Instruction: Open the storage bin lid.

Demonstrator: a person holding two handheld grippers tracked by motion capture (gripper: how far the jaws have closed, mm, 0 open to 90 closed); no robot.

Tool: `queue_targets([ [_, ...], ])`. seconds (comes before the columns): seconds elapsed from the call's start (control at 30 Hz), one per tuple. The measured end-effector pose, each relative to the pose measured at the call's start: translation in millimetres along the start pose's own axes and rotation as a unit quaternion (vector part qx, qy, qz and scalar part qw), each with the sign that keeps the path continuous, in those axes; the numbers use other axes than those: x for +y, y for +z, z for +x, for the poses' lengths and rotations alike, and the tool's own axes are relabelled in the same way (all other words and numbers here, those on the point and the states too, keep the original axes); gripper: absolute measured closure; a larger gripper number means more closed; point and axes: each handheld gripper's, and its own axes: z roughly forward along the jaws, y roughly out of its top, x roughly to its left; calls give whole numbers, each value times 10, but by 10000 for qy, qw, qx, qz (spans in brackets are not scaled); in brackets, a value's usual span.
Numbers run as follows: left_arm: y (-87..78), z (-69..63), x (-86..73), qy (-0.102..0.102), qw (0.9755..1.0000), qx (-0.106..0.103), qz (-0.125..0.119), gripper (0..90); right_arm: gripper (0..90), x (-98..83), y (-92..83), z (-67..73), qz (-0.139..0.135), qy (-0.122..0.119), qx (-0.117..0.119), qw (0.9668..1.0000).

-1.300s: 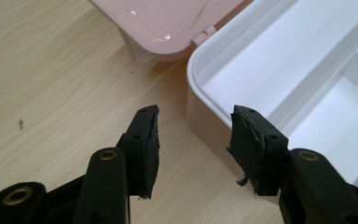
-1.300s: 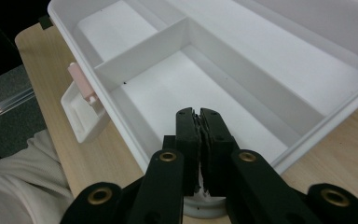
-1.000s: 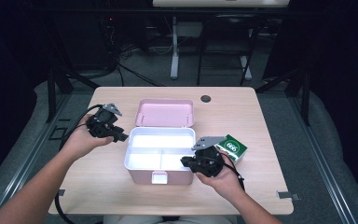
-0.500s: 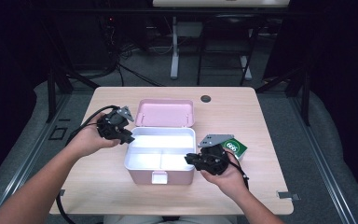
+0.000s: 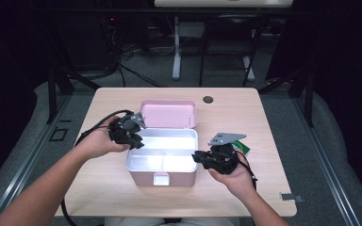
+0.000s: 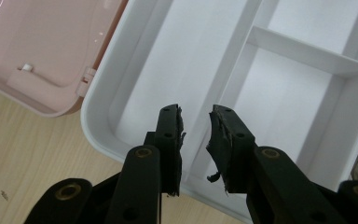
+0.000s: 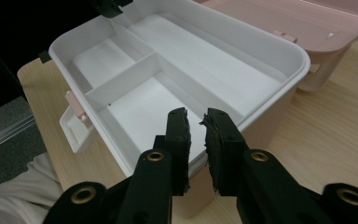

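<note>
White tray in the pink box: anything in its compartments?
No. In the right gripper view the white tray in the pink box shows bare white floors in all three compartments.

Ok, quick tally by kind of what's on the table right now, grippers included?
Pink box with open lid, white tray inside: 1
Green packet by the right hand: 1
Grippers: 2, left gripper and right gripper, both at the tray rim, nothing between the jaws
Total: 4
</note>
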Motion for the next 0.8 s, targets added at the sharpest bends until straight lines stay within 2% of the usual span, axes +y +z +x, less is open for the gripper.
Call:
queue_targets([
  [0.17, 39, -84, 68, 251, 9995, 123, 141, 724, 784, -15, -27, -28, -53, 63, -8, 10000],
  [0.33, 73, -218, 156, 572, 9975, 286, 291, 721, 778, -44, -47, -57, -111, 133, -6, 9998],
  [0.5, 135, -324, 224, 761, 9957, 359, 379, 721, 778, -73, -52, -69, -127, 184, -3, 9997],
  [0.8, 257, -414, 376, 1053, 9921, 451, 519, 728, 776, -97, -50, -95, -159, 243, -7, 9996],
])
